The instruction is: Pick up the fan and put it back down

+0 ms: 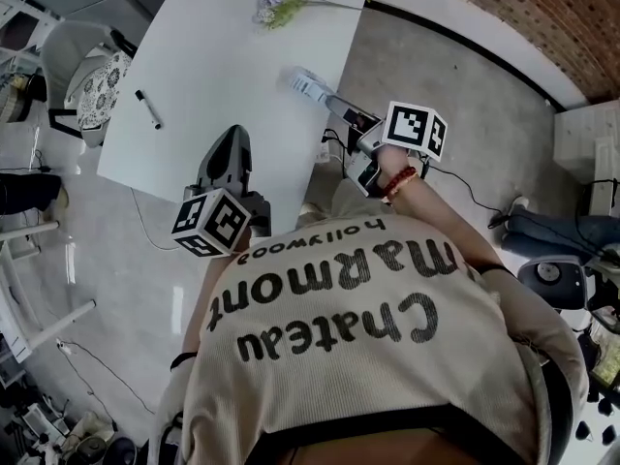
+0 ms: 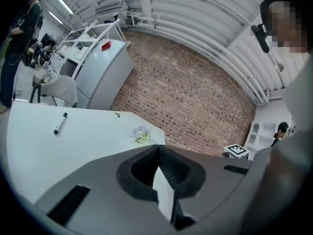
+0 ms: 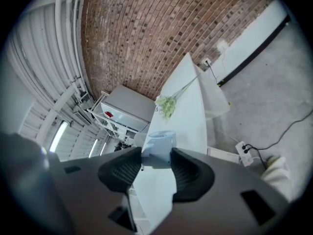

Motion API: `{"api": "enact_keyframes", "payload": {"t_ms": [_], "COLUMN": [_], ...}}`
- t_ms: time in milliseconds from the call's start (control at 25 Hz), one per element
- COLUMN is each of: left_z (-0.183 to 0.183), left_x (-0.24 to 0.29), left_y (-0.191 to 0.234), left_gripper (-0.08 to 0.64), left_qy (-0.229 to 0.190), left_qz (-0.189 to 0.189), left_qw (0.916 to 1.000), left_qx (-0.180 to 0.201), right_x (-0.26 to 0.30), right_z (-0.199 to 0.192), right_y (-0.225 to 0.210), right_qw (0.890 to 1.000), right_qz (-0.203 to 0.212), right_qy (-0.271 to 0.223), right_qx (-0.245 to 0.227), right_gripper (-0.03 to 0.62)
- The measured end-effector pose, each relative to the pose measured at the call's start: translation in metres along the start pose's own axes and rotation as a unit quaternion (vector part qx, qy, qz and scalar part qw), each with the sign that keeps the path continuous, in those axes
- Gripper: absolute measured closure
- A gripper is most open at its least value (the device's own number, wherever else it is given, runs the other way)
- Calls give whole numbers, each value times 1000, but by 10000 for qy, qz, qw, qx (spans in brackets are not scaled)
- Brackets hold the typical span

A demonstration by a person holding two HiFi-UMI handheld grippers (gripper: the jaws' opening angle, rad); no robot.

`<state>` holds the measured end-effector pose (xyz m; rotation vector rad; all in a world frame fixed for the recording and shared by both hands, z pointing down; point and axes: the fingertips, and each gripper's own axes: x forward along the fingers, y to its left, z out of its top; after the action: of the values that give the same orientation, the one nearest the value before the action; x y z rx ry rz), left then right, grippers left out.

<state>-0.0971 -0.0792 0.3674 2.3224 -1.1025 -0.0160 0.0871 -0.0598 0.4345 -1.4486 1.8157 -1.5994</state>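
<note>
A small white fan (image 1: 305,83) is near the right edge of the white table (image 1: 194,66). My right gripper (image 1: 325,100) reaches it from the right, and its jaws are shut on the fan's base. In the right gripper view the fan (image 3: 160,143) fills the gap between the two dark pads of the right gripper (image 3: 155,164). I cannot tell whether the fan rests on the table or hangs just above it. My left gripper (image 1: 232,136) lies over the table's near edge. In the left gripper view the left gripper (image 2: 158,150) is shut, tips touching, with nothing held.
A black marker (image 1: 148,109) lies on the table's left part and a sprig of flowers (image 1: 276,3) at its far end. A chair (image 1: 92,76) stands left of the table. Cables and a power strip (image 1: 329,148) lie on the floor by the right edge.
</note>
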Motion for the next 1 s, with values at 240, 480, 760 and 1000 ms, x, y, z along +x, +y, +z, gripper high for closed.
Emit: {"api": "enact_keyframes", "payload": {"t_ms": [240,480,760,1000], "left_z": [-12,5,13,25], "left_x": [13,39,81,120], "left_y": [13,27,19,6], "left_gripper": [560,560,560,560], "left_qy": [-68,-209,-403,-656], "left_qz": [104,329,709,983], "left_qw": [9999,9992,9965,9928], "left_qx": [-58,-85,-184,-195], "right_x": [13,44,71,90], "right_z": [7,38,92,141], "right_y": [-19,-25,-30,-32], "right_qw": [9999,9996,9983,9956], "right_qz": [7,-15,160,342], "right_qy": [26,199,563,856], "right_qx": [168,176,4,-160], "right_gripper": [396,396,396,396]}}
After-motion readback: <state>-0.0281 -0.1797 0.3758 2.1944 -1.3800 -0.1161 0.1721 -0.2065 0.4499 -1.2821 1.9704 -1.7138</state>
